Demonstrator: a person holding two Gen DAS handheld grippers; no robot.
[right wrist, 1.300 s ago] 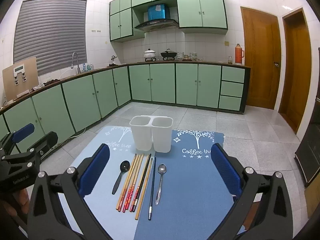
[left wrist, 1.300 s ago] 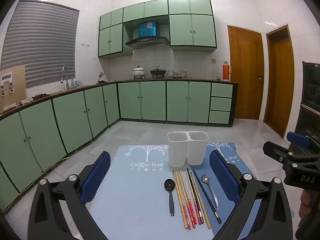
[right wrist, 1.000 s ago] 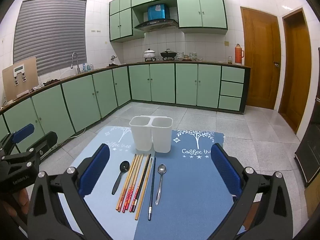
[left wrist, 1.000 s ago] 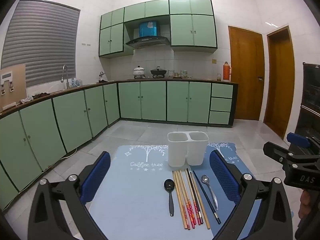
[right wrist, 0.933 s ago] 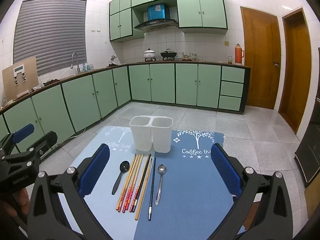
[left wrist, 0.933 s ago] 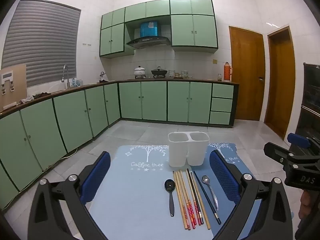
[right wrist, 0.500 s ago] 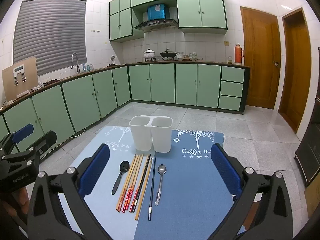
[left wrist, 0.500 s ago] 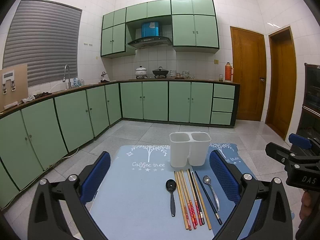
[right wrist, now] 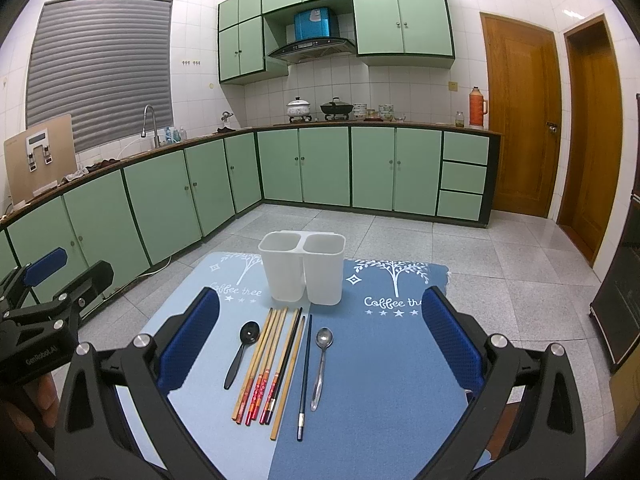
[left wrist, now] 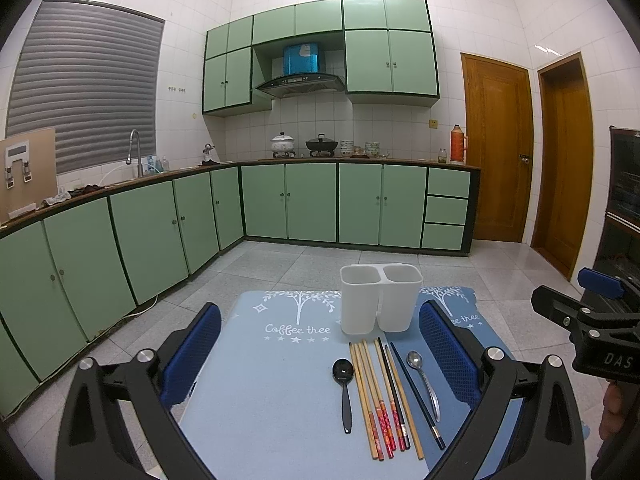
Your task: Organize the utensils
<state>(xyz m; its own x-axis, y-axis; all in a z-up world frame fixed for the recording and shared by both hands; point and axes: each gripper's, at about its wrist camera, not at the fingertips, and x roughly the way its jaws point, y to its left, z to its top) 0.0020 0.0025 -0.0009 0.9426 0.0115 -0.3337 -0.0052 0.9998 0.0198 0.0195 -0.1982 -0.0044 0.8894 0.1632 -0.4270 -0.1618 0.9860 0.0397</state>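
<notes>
A white two-compartment utensil holder (left wrist: 380,296) (right wrist: 303,270) stands upright and empty on a blue mat (left wrist: 264,392) (right wrist: 384,380). In front of it, side by side, lie a black spoon (left wrist: 345,388) (right wrist: 240,352), several wooden and dark chopsticks (left wrist: 380,392) (right wrist: 276,364), and a metal spoon (left wrist: 424,380) (right wrist: 321,364). My left gripper (left wrist: 320,350) is open, hovering short of the utensils with nothing between its blue pads. My right gripper (right wrist: 320,330) is open too, empty, above the near end of the row. Each gripper shows at the edge of the other's view.
The mat covers a small table over a grey tiled floor (right wrist: 460,248). Green base cabinets (left wrist: 160,224) run along the left and back walls. Two wooden doors (left wrist: 496,152) are at the right. A dark appliance (right wrist: 620,300) stands at the far right.
The left gripper's view has shifted slightly, with the holder and utensils sitting a little lower and further right. The right gripper and all utensils are unchanged.
</notes>
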